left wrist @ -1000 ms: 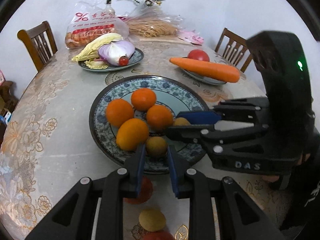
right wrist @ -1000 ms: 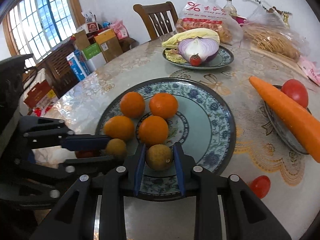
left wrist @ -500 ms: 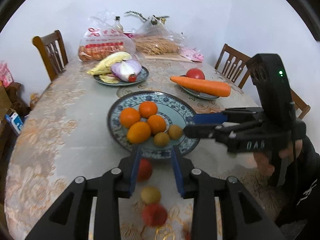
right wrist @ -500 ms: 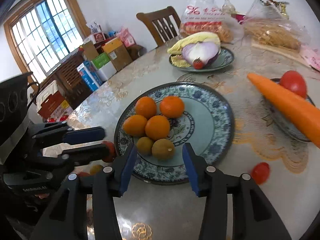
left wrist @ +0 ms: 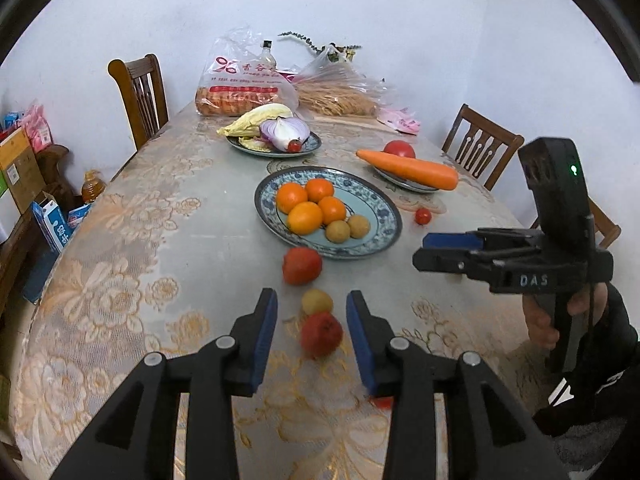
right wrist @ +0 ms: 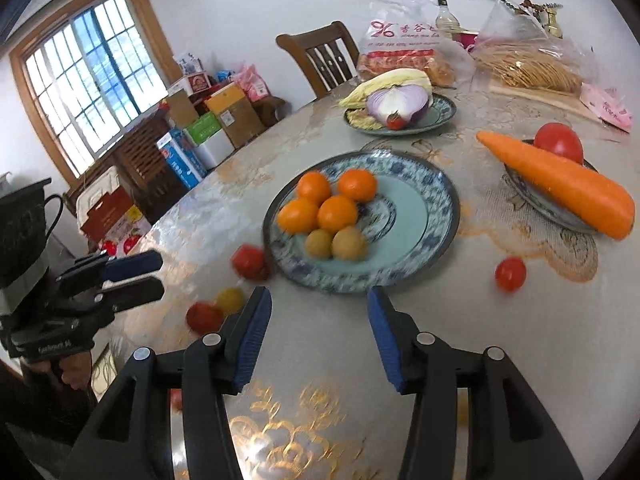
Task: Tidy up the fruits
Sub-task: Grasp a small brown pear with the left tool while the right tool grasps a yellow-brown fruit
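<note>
Left gripper [left wrist: 308,334] jaws just opened, parted, empty; right gripper [right wrist: 318,336] wide, empty. Risk: nudging loose red fruit [left wrist: 321,335] near table [left wrist: 120,240] edge, rolling off before plate [left wrist: 384,210].

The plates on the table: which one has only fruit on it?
The big blue-patterned plate in the middle, holding four oranges and two small brownish fruits. The other two carry vegetables.

My right gripper [left wrist: 430,250]: white letters "DAS" on its black body. Plastic bag [left wrist: 244,80] at the table's far end: red "%" mark, Chinese characters beside it, too small for me to read.
</note>
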### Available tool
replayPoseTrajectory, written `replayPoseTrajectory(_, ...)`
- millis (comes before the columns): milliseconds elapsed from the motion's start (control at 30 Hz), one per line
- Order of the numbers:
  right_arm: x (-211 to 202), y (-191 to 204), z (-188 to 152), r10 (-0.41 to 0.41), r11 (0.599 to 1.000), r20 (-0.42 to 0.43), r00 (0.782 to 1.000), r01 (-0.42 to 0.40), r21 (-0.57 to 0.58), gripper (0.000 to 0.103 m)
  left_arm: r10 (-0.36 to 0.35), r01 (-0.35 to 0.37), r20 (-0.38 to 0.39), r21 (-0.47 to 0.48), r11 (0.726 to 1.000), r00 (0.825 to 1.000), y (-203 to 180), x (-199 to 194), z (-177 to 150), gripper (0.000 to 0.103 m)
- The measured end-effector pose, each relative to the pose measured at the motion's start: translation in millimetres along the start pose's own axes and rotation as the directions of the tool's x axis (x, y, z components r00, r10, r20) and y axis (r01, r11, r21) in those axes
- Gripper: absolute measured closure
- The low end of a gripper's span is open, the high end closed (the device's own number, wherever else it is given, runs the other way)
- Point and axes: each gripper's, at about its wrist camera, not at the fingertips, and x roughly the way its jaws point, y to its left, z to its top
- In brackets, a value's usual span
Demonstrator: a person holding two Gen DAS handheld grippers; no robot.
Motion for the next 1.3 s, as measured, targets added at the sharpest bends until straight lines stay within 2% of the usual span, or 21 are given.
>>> replayPoseTrajectory(533, -40, 29, -68, 0.0, 1.0, 0.03, 1.0, -0.001, 0.02, 0.052, -0.045, 0.046, -0.026, 0.016, 0.999, 0.999, -25, -21, -54, 0.065)
replayPoseTrajectory(600, -42, 29, -77, 0.019, 0.998, 0.025, 1.0, -0.02, 0.052, 0.052, -0.058, 0.058, -0.035, 0.013, 0.998, 0.998, -27, -22, -64, 0.065)
replayPoseTrajectory(667, -45, 29, -91, 0.082, 0.991, 0.027, 0.996, -0.085, 0.1, 0.052, -0.063, 0.063, -0.023, 0.009, 0.998, 0.998, -26, -28, -68, 0.065)
replayPoseTrajectory(733, -50, 31, -98, 0.096, 0.989, 0.034, 0.995, -0.099, 0.106, 0.052, -0.073, 0.073, 0.001, 0.0, 0.997, 0.997, -23, -33, -64, 0.065)
replayPoseTrajectory(833, -57, 28, -99, 0.049, 0.995, 0.059, 0.997, -0.054, 0.089, 0.052, -0.077, 0.077, 0.024, 0.003, 0.997, 0.997, -17, -32, -45, 0.065)
replayPoseTrajectory(1033, -65, 8, -87, -0.031, 0.99, 0.122, 0.992, 0.013, 0.143, 0.052, -0.106, 0.106, -0.003, -0.026, 0.994, 0.994, -9, 1, -4, 0.056)
replayPoseTrajectory(1100, -66, 4, -87, -0.04, 0.989, 0.14, 0.989, 0.019, 0.149, 0.052, -0.103, 0.101, -0.044, -0.04, 0.994, 0.994, -6, 17, 7, 0.056)
replayPoseTrajectory(1167, -67, 0, -86, -0.053, 0.989, 0.151, 0.987, 0.031, 0.142, 0.053, -0.057, 0.053, -0.106, -0.04, 0.998, 0.993, -5, 37, 14, 0.056)
replayPoseTrajectory(1300, -68, -12, -84, -0.109, 0.985, 0.142, 0.984, 0.089, 0.145, 0.053, 0.003, -0.011, -0.173, -0.041, 0.999, 0.985, 0, 61, 17, 0.056)
